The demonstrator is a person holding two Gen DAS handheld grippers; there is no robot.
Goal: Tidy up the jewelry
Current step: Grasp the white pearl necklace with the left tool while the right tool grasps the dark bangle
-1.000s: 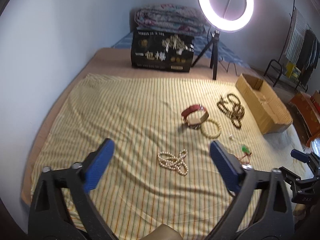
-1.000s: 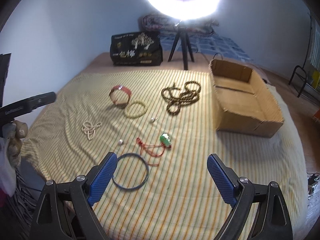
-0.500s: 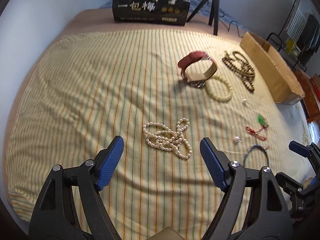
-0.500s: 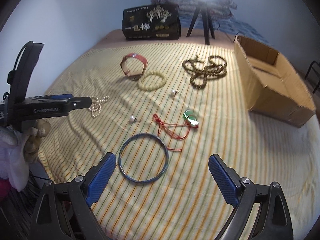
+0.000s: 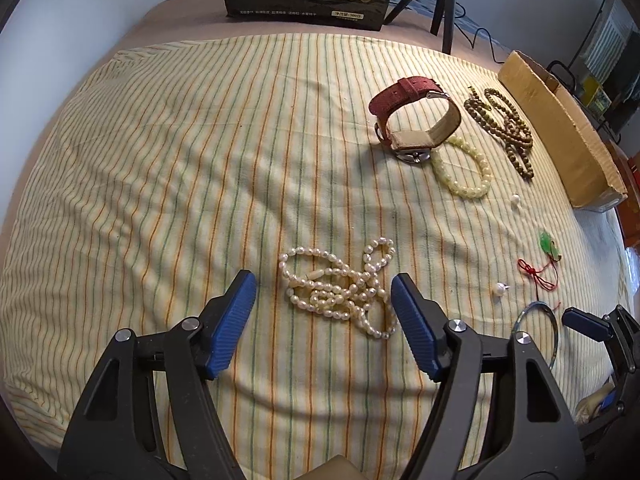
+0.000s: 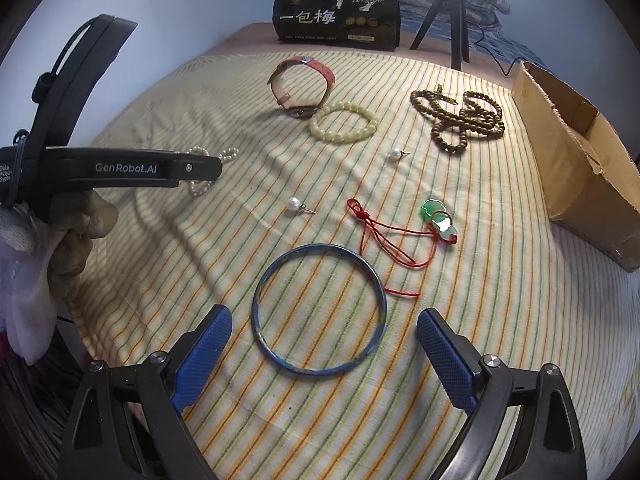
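My left tongs (image 5: 322, 306) stand wide apart with the heap of the pearl necklace (image 5: 340, 282) lying between their blue pads on the striped bed cover (image 5: 180, 160). My right tongs (image 6: 324, 354) gape empty around the near side of the blue bangle (image 6: 379, 300). To do this well I judge I should press the left pads down to the cloth and close slowly on the thickest tangle, so no loop slips out on the way to the cardboard box (image 5: 560, 136).
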